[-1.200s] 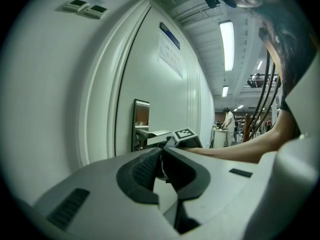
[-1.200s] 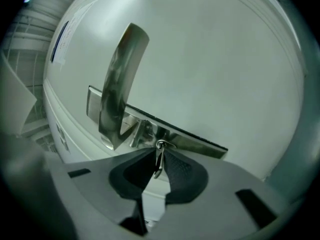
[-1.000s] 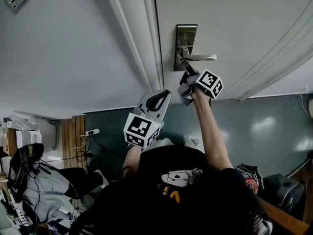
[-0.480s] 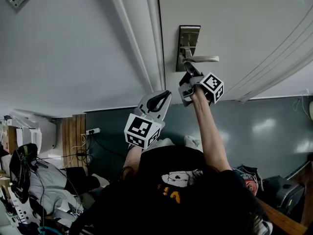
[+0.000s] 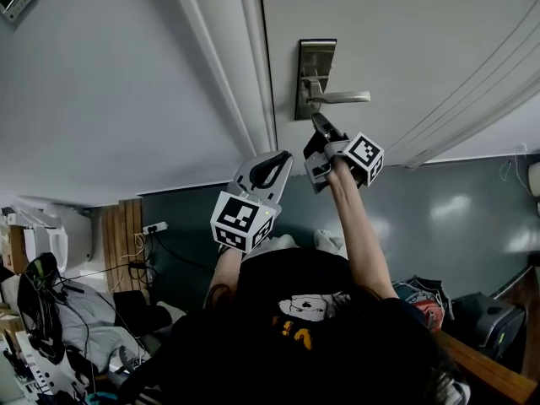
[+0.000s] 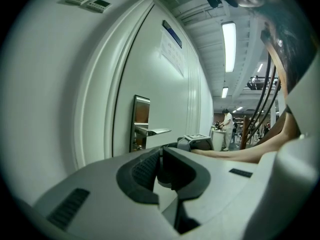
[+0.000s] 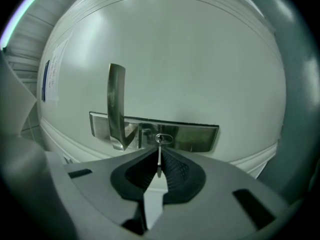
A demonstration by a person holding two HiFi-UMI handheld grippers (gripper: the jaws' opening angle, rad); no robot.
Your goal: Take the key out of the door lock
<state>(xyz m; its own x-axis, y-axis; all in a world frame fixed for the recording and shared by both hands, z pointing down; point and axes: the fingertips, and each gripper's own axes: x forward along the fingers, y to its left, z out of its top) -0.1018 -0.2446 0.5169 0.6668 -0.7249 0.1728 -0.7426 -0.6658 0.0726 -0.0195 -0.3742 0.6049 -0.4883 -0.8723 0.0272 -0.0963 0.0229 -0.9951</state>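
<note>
Grey pads of the right hand-held gripper [image 7: 159, 151] are pinched almost together on the thin key [image 7: 159, 165]. The key's far end lines up with the keyhole [image 7: 161, 138] in the steel lock plate [image 7: 196, 137]; whether it sits inside is unclear. The left hand-held gripper [image 6: 161, 151], jaws together and empty, hangs well apart from that plate.

Indoor lab or workshop hall, not a home. White door [image 5: 405, 40] with steel lever handle [image 5: 342, 98] and a posted notice [image 6: 172, 46]. Two wall control panels [image 6: 90, 1] beside the frame. Exposed ceiling with fluorescent strip lights [image 6: 229, 40]. Distant person in white [image 6: 228, 128] stands in the open hall. Grey floor [image 5: 456, 218]; tangled cables [image 5: 80, 310] and a power strip [image 5: 155, 227] at its edge.
</note>
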